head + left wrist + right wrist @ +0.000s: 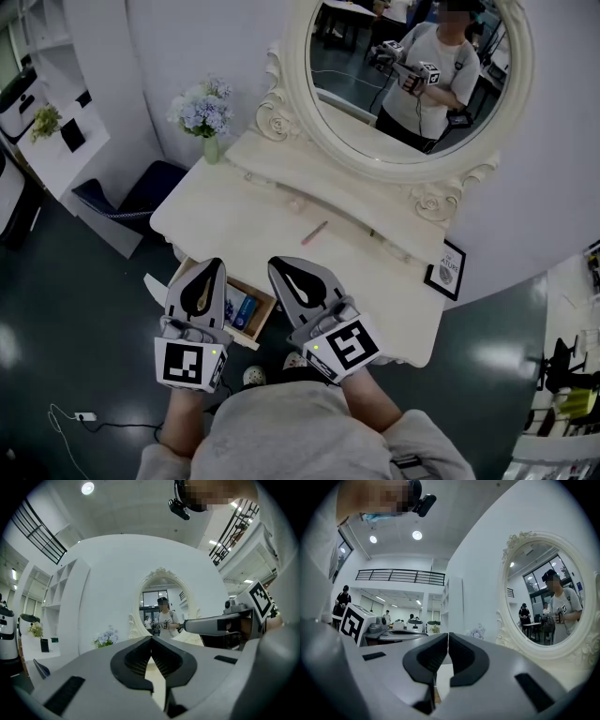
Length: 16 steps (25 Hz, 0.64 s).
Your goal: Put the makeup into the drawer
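Observation:
A pink makeup pencil [314, 232] lies on the cream dressing table [216, 211], near the middle of its top. Below the table's front edge a wooden drawer [262, 322] stands pulled out, with a blue item [246, 308] inside. My left gripper [214, 265] hovers over the drawer, shut and empty. My right gripper [278, 265] is beside it over the table's front edge, also shut with nothing held. In the left gripper view the left gripper [151, 638] has its tips together. In the right gripper view the right gripper [448, 634] is closed the same way. Both point level toward the mirror.
An oval mirror [412, 75] in an ornate frame rises at the table's back. A vase of blue flowers [202, 108] stands at the left corner and a small framed sign [445, 267] at the right end. A dark chair [131, 202] sits left of the table.

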Tool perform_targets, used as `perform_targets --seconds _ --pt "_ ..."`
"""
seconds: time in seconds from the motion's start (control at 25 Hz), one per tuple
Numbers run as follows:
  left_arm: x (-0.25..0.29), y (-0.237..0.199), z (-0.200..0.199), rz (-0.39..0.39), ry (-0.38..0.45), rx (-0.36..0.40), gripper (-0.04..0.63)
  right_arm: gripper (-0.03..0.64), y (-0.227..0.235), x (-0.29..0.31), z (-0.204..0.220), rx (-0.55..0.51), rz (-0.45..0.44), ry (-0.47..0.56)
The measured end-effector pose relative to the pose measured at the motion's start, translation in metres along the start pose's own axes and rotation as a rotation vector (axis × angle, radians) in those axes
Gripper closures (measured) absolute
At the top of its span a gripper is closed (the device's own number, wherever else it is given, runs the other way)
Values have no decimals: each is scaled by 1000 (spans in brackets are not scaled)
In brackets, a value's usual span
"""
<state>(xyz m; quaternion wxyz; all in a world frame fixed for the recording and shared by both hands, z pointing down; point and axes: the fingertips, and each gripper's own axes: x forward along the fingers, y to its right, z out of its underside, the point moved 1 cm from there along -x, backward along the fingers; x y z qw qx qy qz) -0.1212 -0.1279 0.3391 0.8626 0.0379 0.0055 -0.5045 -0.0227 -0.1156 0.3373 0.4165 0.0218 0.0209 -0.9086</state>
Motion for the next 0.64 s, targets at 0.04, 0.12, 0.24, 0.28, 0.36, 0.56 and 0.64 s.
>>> perform_targets --seconds 0.04,0.12,0.24,0.28,0.36,0.56,0.64 --pt "0 0 0 0 1 -1 581 595 0 0 0 3 0 0" --pt "1 1 0 -1 1 -3 581 595 -1 -1 0 17 2 -6" --pt "2 2 1 -2 1 -6 581 595 -1 -2 0 13 -4 7" --pt "2 3 1 -2 2 -7 581 595 0 -2 0 10 -6 12" --pt "3 4 1 -2 2 -9 581 595 1 -3 -1 11 -5 16" --pt "4 8 1 3 0 -10 581 595 3 -6 -2 18 -4 24" --pt "5 10 1 7 0 -10 581 595 3 -7 -2 20 -5 27"
